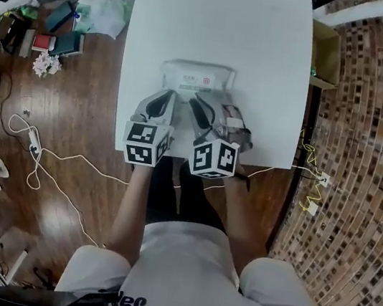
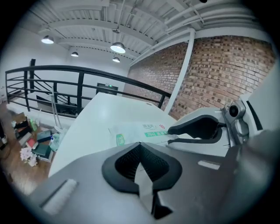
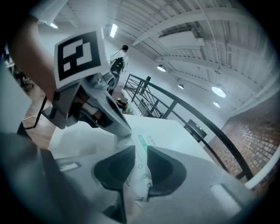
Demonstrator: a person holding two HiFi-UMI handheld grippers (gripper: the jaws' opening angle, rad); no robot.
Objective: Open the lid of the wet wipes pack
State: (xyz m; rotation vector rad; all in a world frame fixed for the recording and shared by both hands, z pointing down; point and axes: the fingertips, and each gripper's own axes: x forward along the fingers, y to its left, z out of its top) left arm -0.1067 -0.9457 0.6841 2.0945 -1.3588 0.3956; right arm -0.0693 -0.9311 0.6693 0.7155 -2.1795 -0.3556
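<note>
Your left tool is pressed together at its tips. A pale sliver sits between the pads, too blurred to identify. Your right tool pinches the white film of the wet wipes pack, which lies flat on the white bench at 12 o'clock from both tools. From above, the tools cover the pack's near edge, so the lid itself cannot be made out.

Left gripper: jaws closed, tips at the wet wipes pack's near edge.
Right gripper: jaws pinching the pack's near edge.
</note>
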